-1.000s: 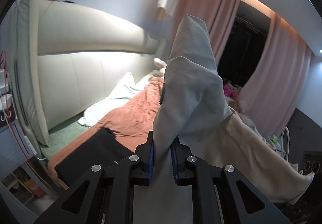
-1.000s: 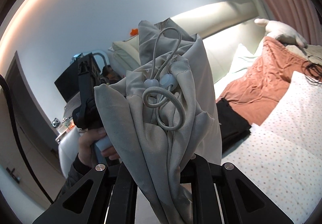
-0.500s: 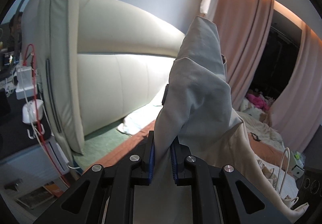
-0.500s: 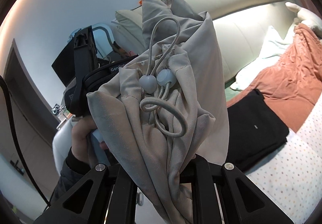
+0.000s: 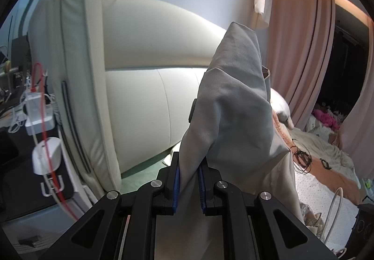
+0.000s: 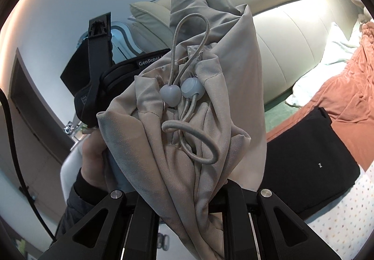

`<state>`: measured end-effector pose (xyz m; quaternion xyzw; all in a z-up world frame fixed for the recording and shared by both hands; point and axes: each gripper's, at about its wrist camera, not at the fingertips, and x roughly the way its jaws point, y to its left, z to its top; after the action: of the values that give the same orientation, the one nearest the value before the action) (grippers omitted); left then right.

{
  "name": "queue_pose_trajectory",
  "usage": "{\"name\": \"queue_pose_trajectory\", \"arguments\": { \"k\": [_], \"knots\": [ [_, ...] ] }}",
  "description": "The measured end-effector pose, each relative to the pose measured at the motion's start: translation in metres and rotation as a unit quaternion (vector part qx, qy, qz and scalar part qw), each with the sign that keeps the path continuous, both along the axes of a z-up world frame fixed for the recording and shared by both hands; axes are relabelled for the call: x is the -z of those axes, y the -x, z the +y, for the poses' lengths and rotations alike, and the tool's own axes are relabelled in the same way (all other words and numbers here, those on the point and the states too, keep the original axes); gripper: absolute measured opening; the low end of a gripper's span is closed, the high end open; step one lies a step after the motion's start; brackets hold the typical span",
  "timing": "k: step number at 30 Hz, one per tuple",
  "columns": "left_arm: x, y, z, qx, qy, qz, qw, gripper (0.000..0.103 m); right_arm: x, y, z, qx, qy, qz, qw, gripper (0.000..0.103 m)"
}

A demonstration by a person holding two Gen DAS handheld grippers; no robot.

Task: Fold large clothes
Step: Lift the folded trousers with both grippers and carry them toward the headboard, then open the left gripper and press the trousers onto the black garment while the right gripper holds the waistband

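Note:
A large pale grey garment (image 5: 233, 108) hangs between my two grippers, held up off the bed. In the left wrist view my left gripper (image 5: 188, 180) is shut on a fold of it, blue pads (image 5: 175, 186) pressing the cloth from both sides. In the right wrist view my right gripper (image 6: 187, 194) is shut on a bunched part of the garment (image 6: 229, 68), whose drawstring cord and two grey toggles (image 6: 178, 94) sit on top. The cloth hides the right fingertips. To the left there, a person's hand (image 6: 93, 157) carries the left gripper (image 6: 100, 68).
A cream padded headboard (image 5: 140, 68) stands close ahead on the left, with cables and chargers (image 5: 37, 110) beside it. A folded black garment (image 6: 311, 162) lies on the bed next to an orange blanket (image 6: 346, 101). Pink curtains (image 5: 301, 49) hang at the right.
Both views have swung left along the bed. The headboard has come closer in the left view, the folded black garment closer in the right view. Both grips on the grey garment are unchanged.

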<state>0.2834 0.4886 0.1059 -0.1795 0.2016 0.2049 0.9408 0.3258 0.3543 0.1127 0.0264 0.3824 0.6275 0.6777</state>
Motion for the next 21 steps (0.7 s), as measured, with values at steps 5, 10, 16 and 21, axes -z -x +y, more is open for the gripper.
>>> {"name": "queue_pose_trajectory", "arguments": {
  "k": [5, 10, 16, 21],
  "knots": [
    [0.028, -0.051, 0.008, 0.005, 0.012, 0.019, 0.9997, 0.014, 0.032, -0.042, 0.001, 0.019, 0.021, 0.023, 0.999, 0.013],
    [0.05, -0.106, 0.002, 0.014, 0.001, 0.044, 0.9989, 0.014, 0.062, -0.086, -0.009, 0.027, 0.025, 0.051, 0.998, 0.013],
    [0.082, -0.165, -0.008, 0.009, -0.011, 0.081, 0.9966, 0.014, 0.093, -0.141, -0.023, 0.054, 0.021, 0.083, 0.995, 0.013],
    [0.114, -0.194, -0.011, -0.005, -0.012, 0.143, 0.9896, 0.052, 0.133, -0.18, -0.037, 0.087, 0.036, 0.116, 0.989, 0.013]
  ]
}}
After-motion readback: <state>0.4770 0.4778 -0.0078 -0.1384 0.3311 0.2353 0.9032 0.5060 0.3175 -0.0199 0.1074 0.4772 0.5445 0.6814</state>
